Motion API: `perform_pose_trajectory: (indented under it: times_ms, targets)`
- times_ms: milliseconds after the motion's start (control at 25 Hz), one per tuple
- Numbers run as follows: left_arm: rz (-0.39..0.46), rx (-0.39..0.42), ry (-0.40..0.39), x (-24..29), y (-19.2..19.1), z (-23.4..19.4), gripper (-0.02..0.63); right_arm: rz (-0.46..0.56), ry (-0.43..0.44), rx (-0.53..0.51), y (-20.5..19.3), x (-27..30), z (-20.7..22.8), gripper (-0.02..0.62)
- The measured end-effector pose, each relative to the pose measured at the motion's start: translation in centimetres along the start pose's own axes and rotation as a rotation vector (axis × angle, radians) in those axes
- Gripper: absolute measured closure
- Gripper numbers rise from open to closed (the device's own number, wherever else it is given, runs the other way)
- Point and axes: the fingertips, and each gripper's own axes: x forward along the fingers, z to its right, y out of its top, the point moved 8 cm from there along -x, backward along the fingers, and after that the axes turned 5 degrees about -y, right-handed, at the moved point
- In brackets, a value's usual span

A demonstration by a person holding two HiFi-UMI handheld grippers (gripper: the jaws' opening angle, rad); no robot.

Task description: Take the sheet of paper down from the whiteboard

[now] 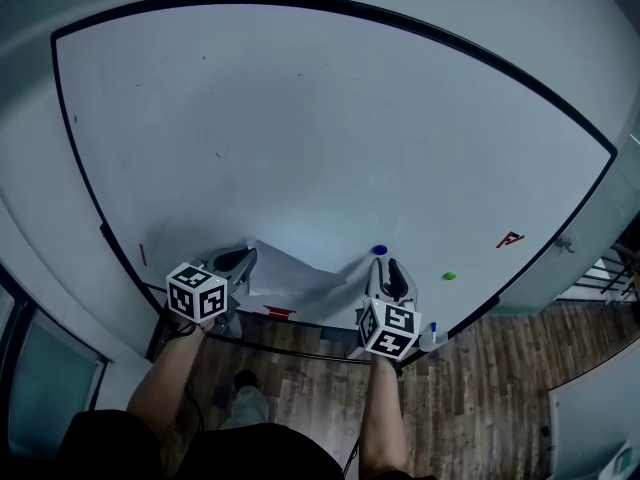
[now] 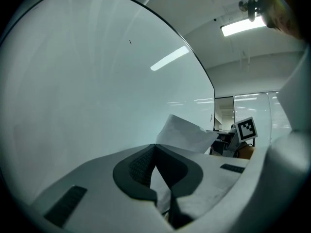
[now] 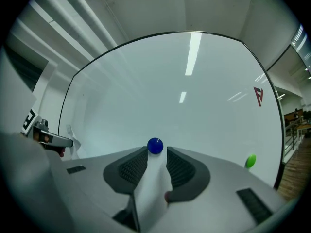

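Note:
The white sheet of paper (image 1: 295, 273) hangs crumpled and bowed away from the lower part of the whiteboard (image 1: 300, 118). My left gripper (image 1: 243, 258) is shut on the sheet's left edge; in the left gripper view the paper (image 2: 187, 132) runs out from between the closed jaws (image 2: 155, 147). A blue round magnet (image 1: 379, 251) sits on the board at the sheet's right. My right gripper (image 1: 382, 266) points level at it with its jaws open. In the right gripper view the magnet (image 3: 155, 145) lies just at the tips of the gripper (image 3: 154, 152). The paper (image 3: 73, 140) shows at the far left there.
A green magnet (image 1: 449, 276) and a red drawn mark (image 1: 510, 239) are on the board to the right. A red object (image 1: 280, 312) and a small white item (image 1: 430, 338) rest on the board's tray. Wood floor (image 1: 480, 398) lies below.

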Motion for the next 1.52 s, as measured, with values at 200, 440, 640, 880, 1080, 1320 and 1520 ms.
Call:
perform_pose_trajectory:
  times_ms: [200, 440, 640, 880, 1080, 1320, 1520]
  targets:
    - [-0.013, -0.006, -0.002, -0.3, -1.1, 0.9, 0.586, -0.026, 0.038, 0.027, -1.2, -0.8, 0.4, 0.463]
    - [-0.037, 0.020, 0.028, -1.0, -1.6, 2.4, 0.586, -0.046, 0.071, 0.056, -1.8, -2.2, 0.3, 0.467]
    - [-0.051, 0.062, 0.064, -1.4, -1.5, 4.0, 0.586, -0.069, 0.081, 0.045, -2.6, -3.1, 0.1, 0.487]
    - [0.002, 0.038, 0.109, -2.1, -1.2, 4.3, 0.586, -0.086, 0.087, 0.038, -3.3, -4.1, -0.3, 0.508]
    - [0.040, 0.056, 0.180, -2.7, -0.5, 4.4, 0.586, -0.096, 0.099, 0.061, -3.6, -5.0, -1.1, 0.521]
    - [0.044, 0.067, 0.201, -2.6, -0.5, 5.1, 0.586, -0.101, 0.109, 0.070, -3.8, -5.7, -1.9, 0.541]
    - [0.042, 0.061, 0.213, -2.6, -1.0, 5.3, 0.586, -0.115, 0.123, 0.082, -4.0, -6.1, -2.1, 0.556]
